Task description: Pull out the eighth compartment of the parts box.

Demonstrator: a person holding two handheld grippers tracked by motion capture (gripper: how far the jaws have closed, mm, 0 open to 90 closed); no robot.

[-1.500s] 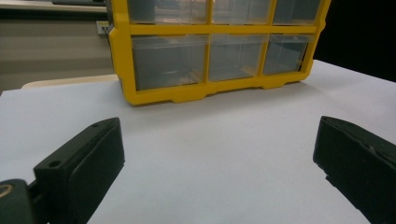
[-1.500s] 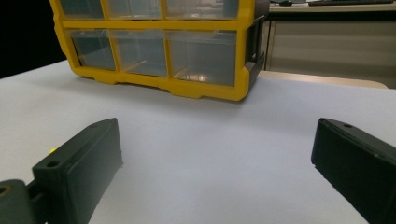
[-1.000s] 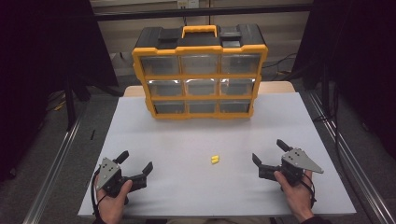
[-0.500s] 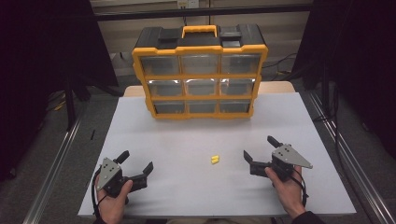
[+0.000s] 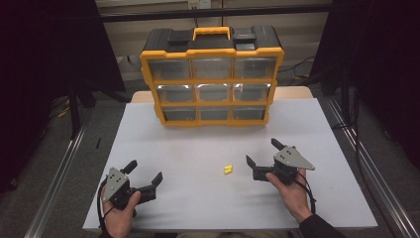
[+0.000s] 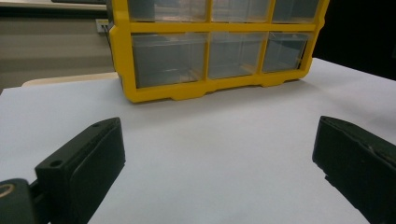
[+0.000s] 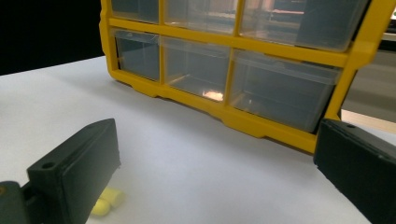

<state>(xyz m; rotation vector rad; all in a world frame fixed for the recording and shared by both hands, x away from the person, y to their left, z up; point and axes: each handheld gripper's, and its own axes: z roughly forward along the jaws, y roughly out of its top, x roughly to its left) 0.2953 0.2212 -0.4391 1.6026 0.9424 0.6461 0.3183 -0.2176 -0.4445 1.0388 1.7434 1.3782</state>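
Yellow piece [image 5: 228,169] lies unmarked just beside the open right gripper [image 5: 261,156].

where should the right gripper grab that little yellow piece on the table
Across its short middle, coming down from above. The yellow piece lies flat on the white table, small and low, apparently two short rounded lobes side by side. The right gripper is open just to its right, so a small shift left should put its fingers astride it.
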